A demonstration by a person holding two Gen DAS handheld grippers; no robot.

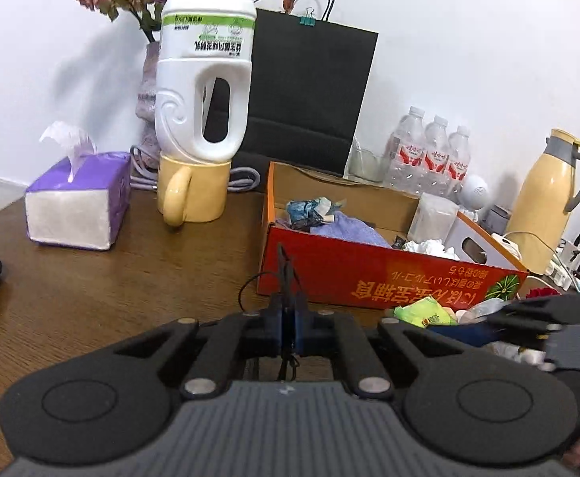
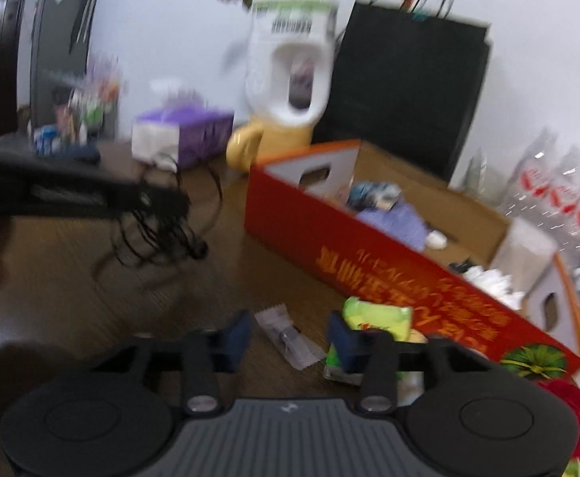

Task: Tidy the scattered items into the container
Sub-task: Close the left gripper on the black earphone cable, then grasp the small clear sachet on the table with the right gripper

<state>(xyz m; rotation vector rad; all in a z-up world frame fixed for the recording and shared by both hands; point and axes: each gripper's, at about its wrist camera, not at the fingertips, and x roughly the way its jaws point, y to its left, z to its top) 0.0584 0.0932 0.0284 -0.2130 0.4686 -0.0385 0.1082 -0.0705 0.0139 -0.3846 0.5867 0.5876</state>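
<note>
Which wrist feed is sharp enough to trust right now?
Left wrist: sharp; the red box lettering and white jug label read cleanly, fisheye bending only the edges. Right wrist: motion-smeared throughout; the clear wrapper and green packet show only roughly.

White wall (image 1: pixel 469 39) behind dark wood-grain table (image 1: pixel 91 278).

The left gripper (image 1: pixel 289 320) is pinched shut on a thin black cord (image 1: pixel 286 274) over the brown table (image 1: pixel 91 278). Just past it sits the red box (image 1: pixel 369 274), with a purple cloth (image 1: pixel 349 230) and white paper (image 1: pixel 429 247) inside.
</note>
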